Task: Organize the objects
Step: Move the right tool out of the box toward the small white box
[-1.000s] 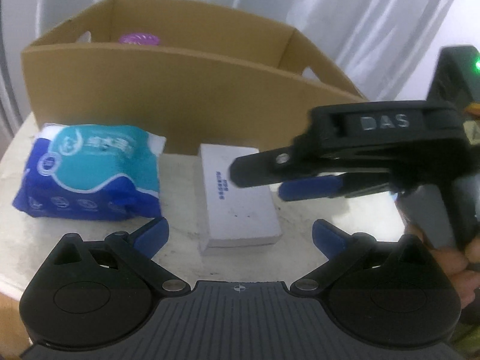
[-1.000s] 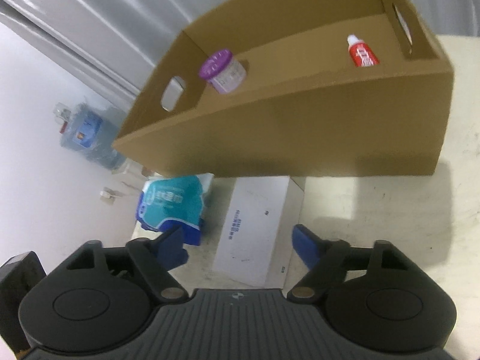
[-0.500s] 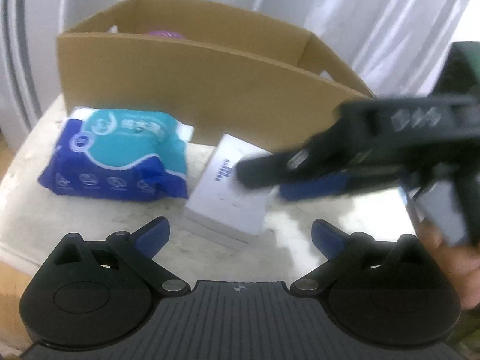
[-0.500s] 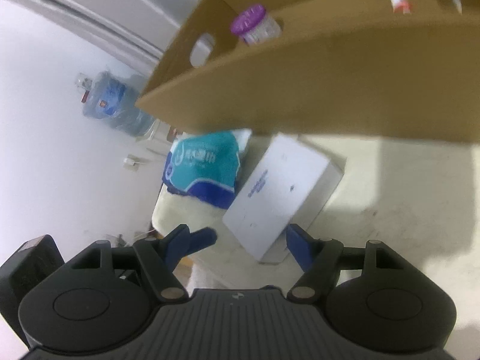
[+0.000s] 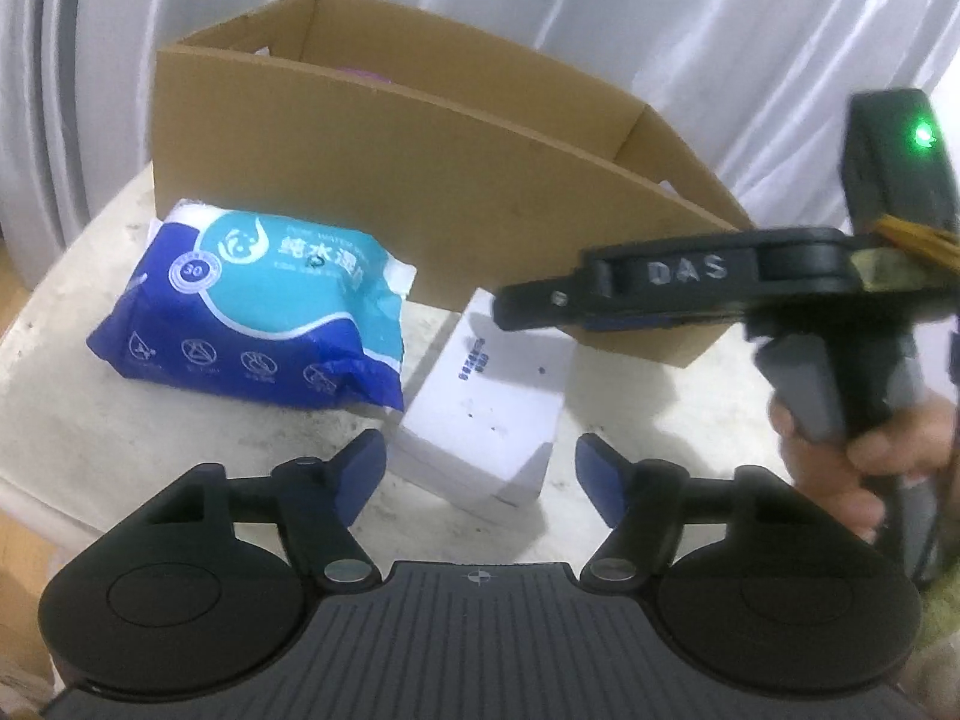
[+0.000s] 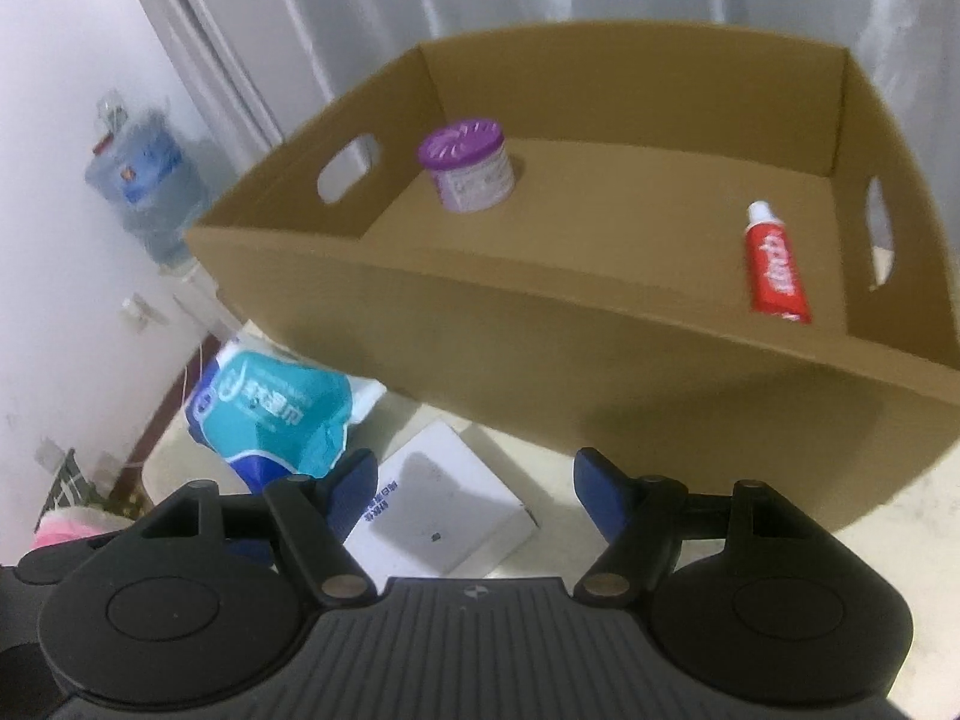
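One wet-wipes pack (image 5: 252, 312), one white box (image 5: 486, 414), one cardboard box (image 6: 540, 324) holding one purple jar (image 6: 471, 168) and one toothpaste tube (image 6: 774, 264), stood on pale tabletop (image 5: 120, 444), white curtains (image 5: 600, 12) behind, left gripper (image 5: 480, 474) and right gripper (image 6: 477, 492) spread wide, held nothing.

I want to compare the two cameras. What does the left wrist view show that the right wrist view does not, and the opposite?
Only the left wrist view shows the right gripper from the side, and the hand holding it. Only the right wrist view shows the box floor, with the purple-lidded jar and the red tube. Both show the cardboard box, the wipes pack and the white box.
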